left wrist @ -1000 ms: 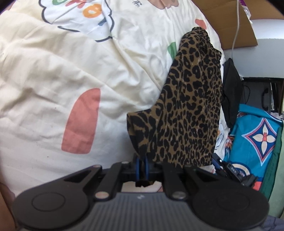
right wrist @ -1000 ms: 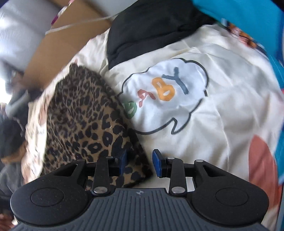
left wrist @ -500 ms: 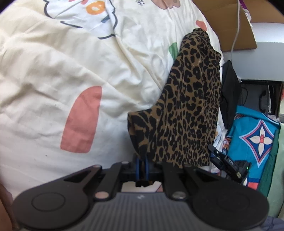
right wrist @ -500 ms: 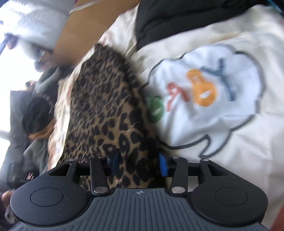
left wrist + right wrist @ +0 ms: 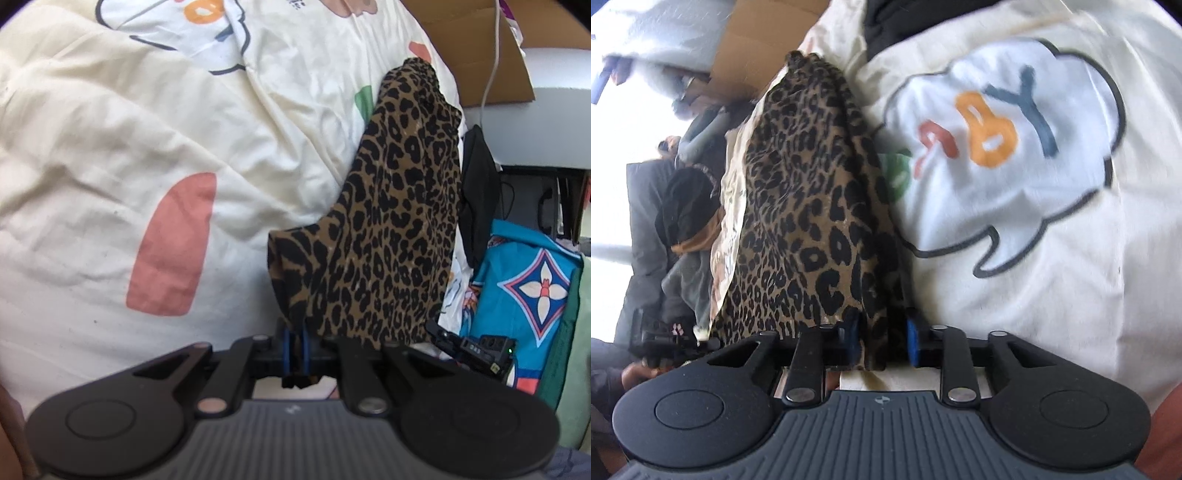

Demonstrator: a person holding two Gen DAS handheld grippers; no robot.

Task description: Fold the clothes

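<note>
A cream cotton bed cover printed with coral blobs and a white speech cloud (image 5: 110, 155) (image 5: 1052, 258) fills most of both views, rumpled into soft ridges. On it lies the brown-and-black leopard-print garment (image 5: 399, 229) (image 5: 805, 206), stretched in a long band between the two tools. To its side in the left wrist view sit a turquoise patterned fabric with a star flower (image 5: 532, 291), a black cloth (image 5: 478, 192) and a brown cardboard box (image 5: 476, 44) (its far edge cut off). The left gripper (image 5: 295, 349) has its jaws pressed together on one corner of the garment. The right gripper (image 5: 882, 343) has its jaws apart, straddling the opposite end, whose fabric lies between the blue pads.
</note>
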